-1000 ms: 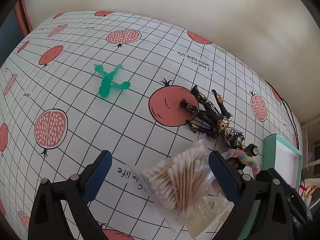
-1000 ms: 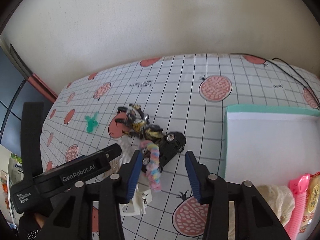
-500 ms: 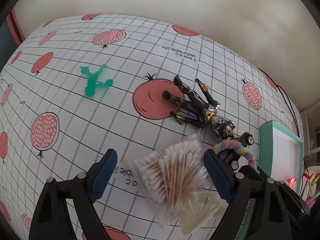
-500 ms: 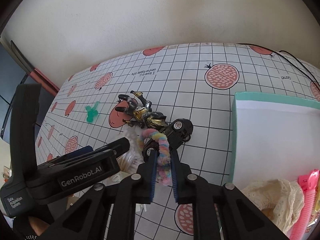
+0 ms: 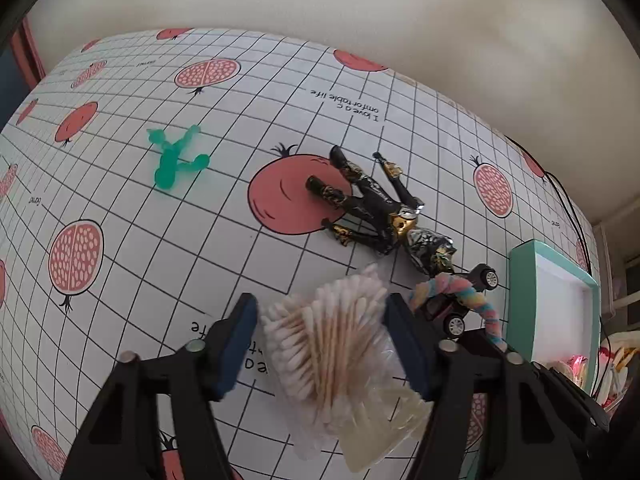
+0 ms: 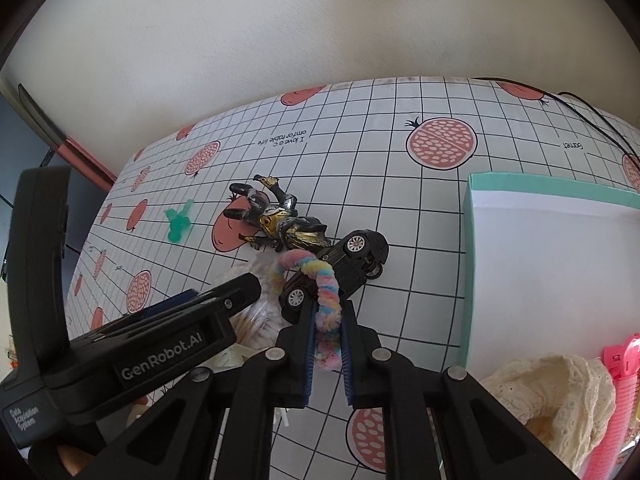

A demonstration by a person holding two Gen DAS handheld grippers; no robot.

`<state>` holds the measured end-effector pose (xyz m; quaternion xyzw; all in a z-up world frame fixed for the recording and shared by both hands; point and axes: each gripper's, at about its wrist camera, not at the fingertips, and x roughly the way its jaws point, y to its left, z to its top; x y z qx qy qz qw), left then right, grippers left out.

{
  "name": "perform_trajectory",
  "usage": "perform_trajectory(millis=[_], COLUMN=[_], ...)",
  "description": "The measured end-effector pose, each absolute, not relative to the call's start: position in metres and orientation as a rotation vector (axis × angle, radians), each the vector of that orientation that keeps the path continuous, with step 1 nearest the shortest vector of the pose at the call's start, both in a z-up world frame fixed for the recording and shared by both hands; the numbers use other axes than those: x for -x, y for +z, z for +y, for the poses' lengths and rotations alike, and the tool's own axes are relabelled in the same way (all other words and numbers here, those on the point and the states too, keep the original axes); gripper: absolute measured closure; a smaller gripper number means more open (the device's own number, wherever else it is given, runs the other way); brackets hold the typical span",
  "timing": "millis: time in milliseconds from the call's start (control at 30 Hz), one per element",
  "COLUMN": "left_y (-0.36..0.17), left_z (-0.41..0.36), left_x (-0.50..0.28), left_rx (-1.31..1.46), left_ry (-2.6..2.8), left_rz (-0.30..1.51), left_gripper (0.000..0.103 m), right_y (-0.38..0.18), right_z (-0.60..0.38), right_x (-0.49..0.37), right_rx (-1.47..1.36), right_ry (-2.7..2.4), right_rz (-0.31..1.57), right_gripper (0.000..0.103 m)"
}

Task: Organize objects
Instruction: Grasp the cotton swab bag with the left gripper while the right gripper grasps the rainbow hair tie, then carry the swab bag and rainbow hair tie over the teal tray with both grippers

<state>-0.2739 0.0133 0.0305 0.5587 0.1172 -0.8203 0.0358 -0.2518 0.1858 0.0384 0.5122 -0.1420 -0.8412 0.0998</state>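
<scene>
Left wrist view first: my left gripper [image 5: 320, 344] stands partly closed around one clear bag of cotton swabs [image 5: 340, 344], its two blue pads at either side of the bundle; the right pad touches the plastic, and I cannot tell whether the left one does. The bag lies on the desk [image 5: 120, 200], which wears a grid cloth printed with pomegranates. Beyond it I count one black-and-gold action figure [image 5: 376, 208] lying flat, one green toy figure [image 5: 172, 160] well apart to the left, and one black toy car [image 5: 460, 300] just beside the action figure's head. One pastel fuzzy loop [image 5: 468, 296] arches over the car. One teal box [image 5: 560, 300] with a white inside sits at the right edge.

Right wrist view next: my right gripper [image 6: 327, 320] is clamped nearly closed on that fuzzy loop [image 6: 326, 292], pinching its lower end between the two pads while the rest curves up over the car [image 6: 344, 264]. The action figure [image 6: 276, 220] lies just behind the car, the green figure [image 6: 178, 224] farther left. The teal box [image 6: 520, 184] stands open to the right. Near its front corner I see one cream lace cloth [image 6: 560, 396] and one pink comb [image 6: 624, 392]. My left gripper's black body [image 6: 160, 356] crosses the lower left.
</scene>
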Motion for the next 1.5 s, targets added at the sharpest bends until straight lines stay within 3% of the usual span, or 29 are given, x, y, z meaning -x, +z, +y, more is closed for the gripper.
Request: perform_trajectory(millis=[333, 1033, 1500], left_y=[0.032, 0.088, 0.11], left_z=[0.01, -0.004, 0.089], left_x=[0.277, 0.277, 0.271], left_rx=[-1.705, -1.509, -1.503], left_ry=[-2.527, -2.626, -2.806], left_rz=[0.404, 0.5, 0.504], left_gripper=[0.049, 0.051, 0.051], right_y=[0.041, 0.087, 0.106], right_z=[0.189, 0.211, 0.309], right_x=[0.252, 0.242, 0.223], right_rx=[-1.494, -1.331, -1.315], right_ry=[-2.48, -2.538, -2.69], right_rz=[-0.455, -0.534, -0.655], right_gripper=[0.091, 0.091, 0.091])
